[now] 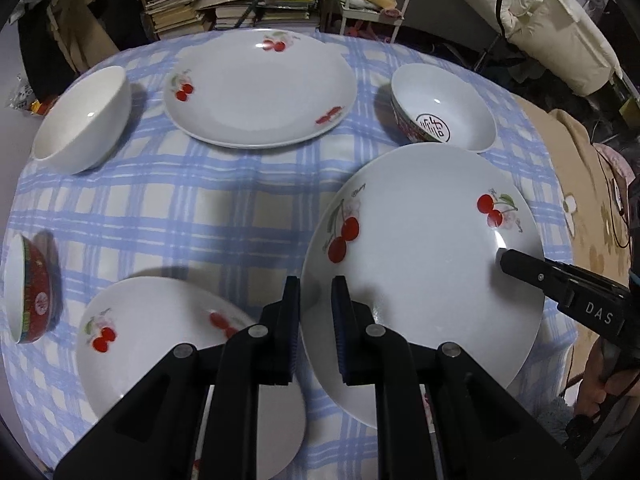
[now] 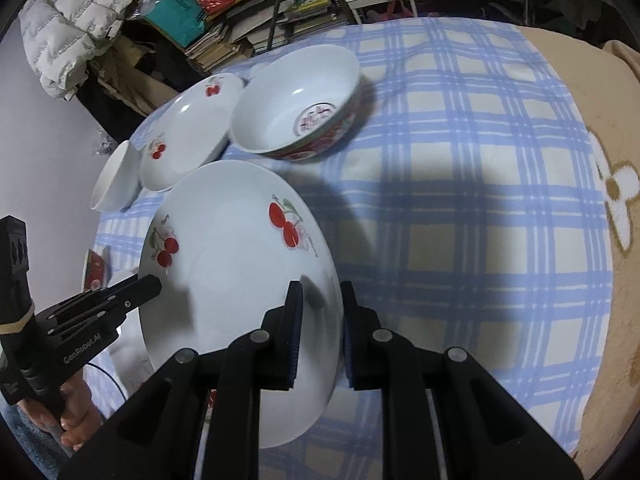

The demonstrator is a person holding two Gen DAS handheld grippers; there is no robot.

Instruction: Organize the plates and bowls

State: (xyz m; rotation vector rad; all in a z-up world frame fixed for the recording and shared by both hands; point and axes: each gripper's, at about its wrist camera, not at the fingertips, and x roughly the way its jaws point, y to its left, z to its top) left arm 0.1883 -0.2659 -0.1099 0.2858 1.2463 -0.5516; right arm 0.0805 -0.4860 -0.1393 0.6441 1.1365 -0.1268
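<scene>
A large white cherry-print plate (image 1: 424, 264) is held tilted above the blue checked tablecloth (image 1: 168, 200). My left gripper (image 1: 316, 312) is shut on its left rim; my right gripper (image 2: 320, 316) is shut on its right rim, and its finger also shows in the left wrist view (image 1: 532, 276). The same plate shows in the right wrist view (image 2: 236, 280). A second cherry plate (image 1: 160, 336) lies below my left gripper. A third cherry plate (image 1: 260, 88) lies at the back. A plain white bowl (image 1: 84, 120), a bowl with a red patterned outside (image 1: 444, 112) and a red bowl on its side (image 1: 32, 288) stand around.
The round table's edge drops off at the left and front. A beige flowered blanket (image 2: 600, 160) lies at the right. Stacked books and shelves (image 1: 240, 4) stand behind the table. A white padded jacket (image 1: 552, 20) is at the back right.
</scene>
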